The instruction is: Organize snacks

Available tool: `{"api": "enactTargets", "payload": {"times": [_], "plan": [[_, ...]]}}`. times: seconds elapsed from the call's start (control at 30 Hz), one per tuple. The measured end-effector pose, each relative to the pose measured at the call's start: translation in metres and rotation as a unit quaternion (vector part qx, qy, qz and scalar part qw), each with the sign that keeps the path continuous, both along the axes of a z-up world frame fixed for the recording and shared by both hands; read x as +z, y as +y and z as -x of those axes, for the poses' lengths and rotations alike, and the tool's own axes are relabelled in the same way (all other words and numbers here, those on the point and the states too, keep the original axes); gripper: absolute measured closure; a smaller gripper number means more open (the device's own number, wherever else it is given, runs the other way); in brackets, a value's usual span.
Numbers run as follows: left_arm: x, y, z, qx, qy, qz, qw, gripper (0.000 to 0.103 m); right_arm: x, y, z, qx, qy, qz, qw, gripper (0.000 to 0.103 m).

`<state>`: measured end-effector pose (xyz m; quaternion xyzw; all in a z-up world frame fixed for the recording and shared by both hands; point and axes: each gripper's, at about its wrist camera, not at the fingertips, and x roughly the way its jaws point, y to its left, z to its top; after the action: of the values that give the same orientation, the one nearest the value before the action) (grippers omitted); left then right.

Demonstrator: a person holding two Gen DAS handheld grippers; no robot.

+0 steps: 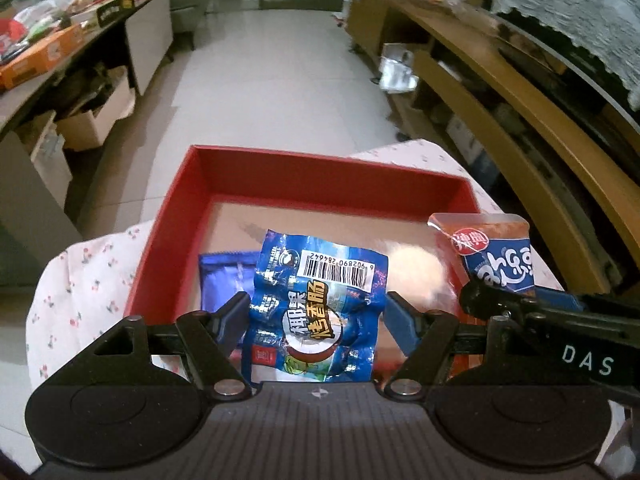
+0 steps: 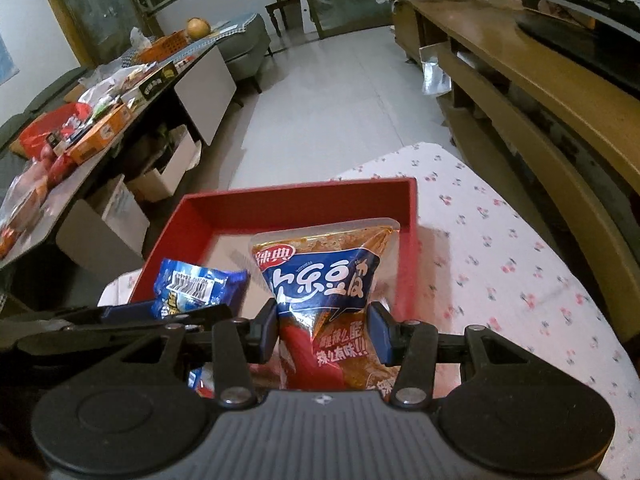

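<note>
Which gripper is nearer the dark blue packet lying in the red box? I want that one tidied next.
Left. The left gripper hangs just beside the dark blue packet; the right gripper is farther right, over the box's other side.

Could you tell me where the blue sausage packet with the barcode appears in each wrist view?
Left wrist: blue sausage packet at centre bottom, between the left gripper fingers.
Right wrist: lower left, beside the orange snack bag.
Shared landmark: red box.

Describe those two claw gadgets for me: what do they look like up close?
Both match. The left gripper and right gripper have a grey ribbed body with two round black discs, black angular linkage arms with silver pivot bolts, and blue finger pads. White letters "DAS" mark the right gripper's side. No cables or sleeves show.
</note>
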<state>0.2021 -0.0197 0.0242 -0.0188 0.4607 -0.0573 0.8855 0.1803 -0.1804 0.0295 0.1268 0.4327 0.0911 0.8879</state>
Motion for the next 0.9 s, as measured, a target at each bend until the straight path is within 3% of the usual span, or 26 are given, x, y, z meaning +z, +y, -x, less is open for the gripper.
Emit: {"api": "enactTargets", "payload": {"times": [0.37, 0.6, 0.9], "plan": [[-0.024, 0.012, -0.042, 0.035, 0.017, -0.017, 0.9991, 0.026, -0.03, 0.015, -0.052, 0.0, 0.018, -0.009, 1.0, 0.051], [-0.039, 0.017, -0.049, 0.048, 0.04, -0.011, 0.998, 0.026, -0.042, 0.021, -0.061, 0.012, 0.021, -0.001, 1.0, 0.051], [-0.036, 0.024, -0.047, 0.058, 0.044, -0.01, 0.9973, 0.023, -0.039, 0.024, -0.061, 0.017, 0.014, -0.006, 1.0, 0.049]]}}
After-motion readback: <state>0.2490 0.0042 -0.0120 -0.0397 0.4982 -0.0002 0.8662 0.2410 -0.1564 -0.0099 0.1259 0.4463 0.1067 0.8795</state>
